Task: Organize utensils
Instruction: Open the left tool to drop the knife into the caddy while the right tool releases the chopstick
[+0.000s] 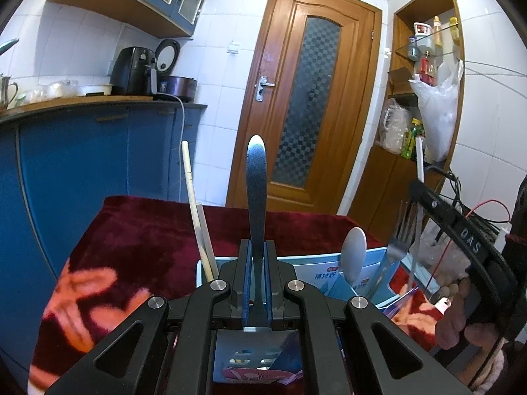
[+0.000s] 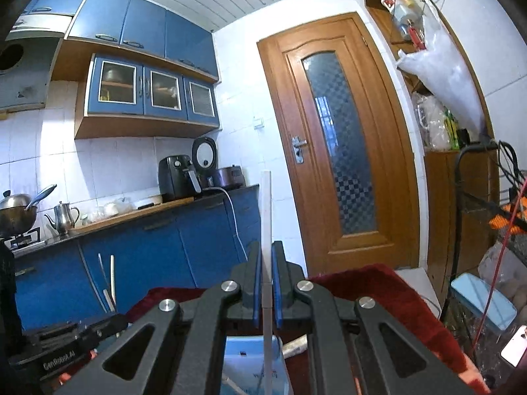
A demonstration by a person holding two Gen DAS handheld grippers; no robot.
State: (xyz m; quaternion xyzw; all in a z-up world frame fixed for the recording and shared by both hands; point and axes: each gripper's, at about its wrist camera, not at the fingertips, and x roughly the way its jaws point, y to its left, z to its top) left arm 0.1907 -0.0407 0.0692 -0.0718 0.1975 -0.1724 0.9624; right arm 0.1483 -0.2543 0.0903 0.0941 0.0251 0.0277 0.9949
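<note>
The left gripper [image 1: 258,275] is pinching the dark metal handle of a slotted spatula [image 1: 256,191], its blue pads pressed against both sides of the handle. The spatula is standing upright, with its slotted blade hanging below the gripper, over a light blue organizer box [image 1: 372,265]. The box is sitting on a bench covered with a dark red floral cloth [image 1: 131,237]. Standing in the box, to the right of the spatula, are a white spoon [image 1: 353,256] with its bowl up and a metal fork [image 1: 397,247] with its tines up. To the left of the spatula, pale chopsticks [image 1: 197,214] are leaning in the box.

The right gripper [image 2: 266,288] is pinching a thin white chopstick [image 2: 266,230], holding it upright above the light blue box [image 2: 243,358]. From the left wrist view, this gripper is appearing to the right of the box, beside the fork, with its chopstick rising above it.
</note>
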